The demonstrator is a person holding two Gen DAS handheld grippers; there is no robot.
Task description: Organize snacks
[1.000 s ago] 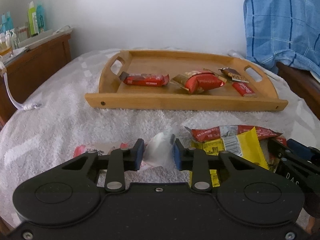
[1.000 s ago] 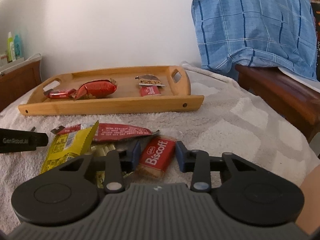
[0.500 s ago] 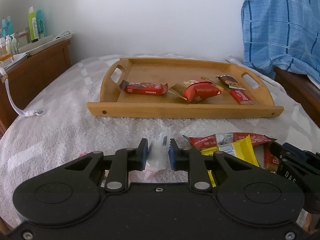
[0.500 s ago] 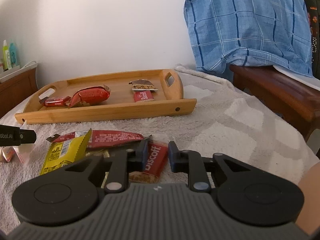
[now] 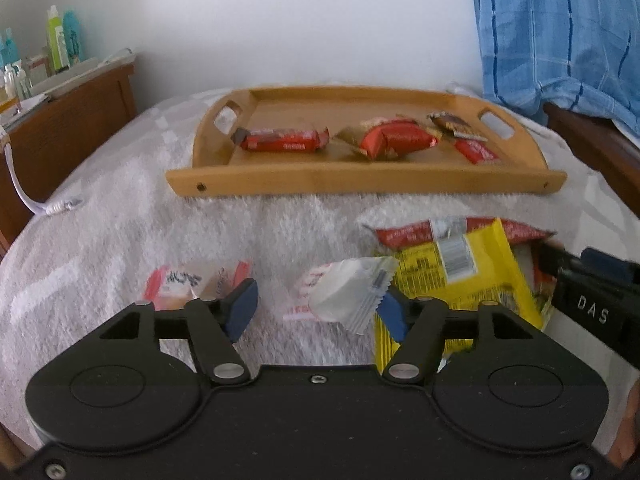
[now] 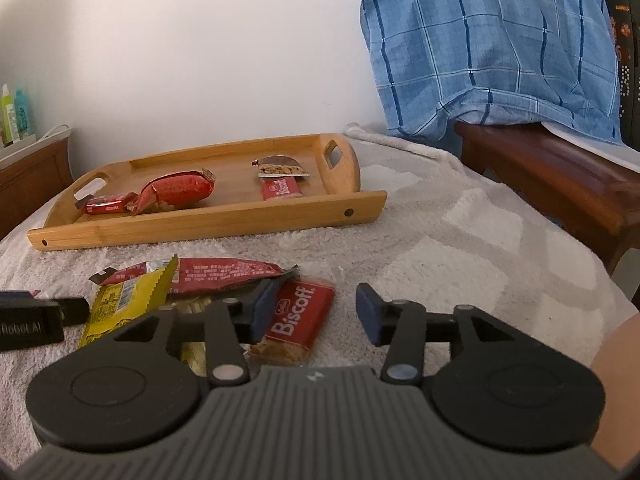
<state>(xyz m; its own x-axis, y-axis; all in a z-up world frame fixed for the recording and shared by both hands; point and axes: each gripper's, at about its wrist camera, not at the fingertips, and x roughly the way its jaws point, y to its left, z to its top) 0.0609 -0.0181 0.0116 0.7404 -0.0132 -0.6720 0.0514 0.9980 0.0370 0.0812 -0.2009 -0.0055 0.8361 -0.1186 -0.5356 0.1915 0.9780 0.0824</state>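
A wooden tray on the white blanket holds several red and brown snack packs. My left gripper is open, with a white wrapped snack lying between its fingers, against the right one. A pink-and-white snack lies by the left finger. A yellow packet and a long red bar lie to the right. My right gripper is open over a red Biscoff pack that lies next to its left finger.
A wooden side cabinet with bottles stands at the left. A blue plaid cloth hangs over a wooden frame at the right. A white cable lies on the blanket's left edge.
Both grippers have opened wide. The left has let go of the white snack, and the right has let go of the Biscoff pack. Both packs now lie on the blanket.
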